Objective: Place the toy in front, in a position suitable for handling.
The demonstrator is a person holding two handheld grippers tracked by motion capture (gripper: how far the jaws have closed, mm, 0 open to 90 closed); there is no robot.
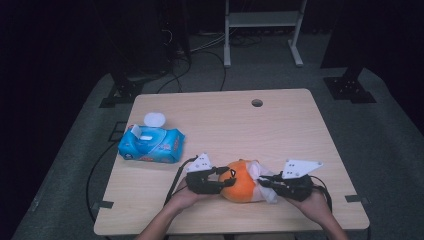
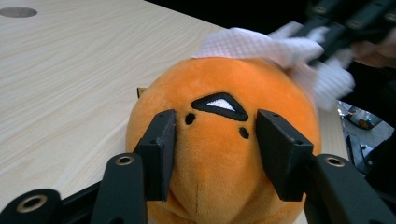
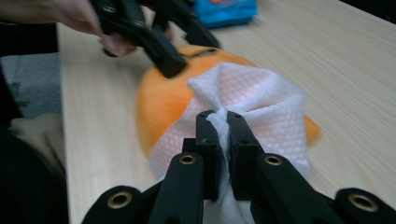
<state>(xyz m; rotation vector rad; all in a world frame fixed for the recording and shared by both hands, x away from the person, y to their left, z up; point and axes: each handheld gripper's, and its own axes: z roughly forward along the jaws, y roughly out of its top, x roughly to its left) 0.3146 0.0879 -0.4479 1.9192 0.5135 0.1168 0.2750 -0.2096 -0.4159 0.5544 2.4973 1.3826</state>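
The blue wipes pack [image 1: 151,144] is lying well to the left of the orange plush toy [image 1: 240,181] and farther back on the table [image 1: 280,130], its lid standing open. The left gripper [image 1: 220,178] is coming at the toy from its left side, and in the left gripper view its jaws are straddling the toy's [image 2: 219,140] face, pads pressing into the fabric on either flank, so it is grasping the toy and steadying it near the table's front edge. On the toy's right side the white wipe [image 1: 262,175] is draped over the plush. The right gripper [image 1: 267,181] is reaching in from the toy's right, jaws clenched on a bunched fold of the wipe [image 3: 252,107]. Judging from this, the wiping stroke will be running across the toy's right flank, toward the left gripper.
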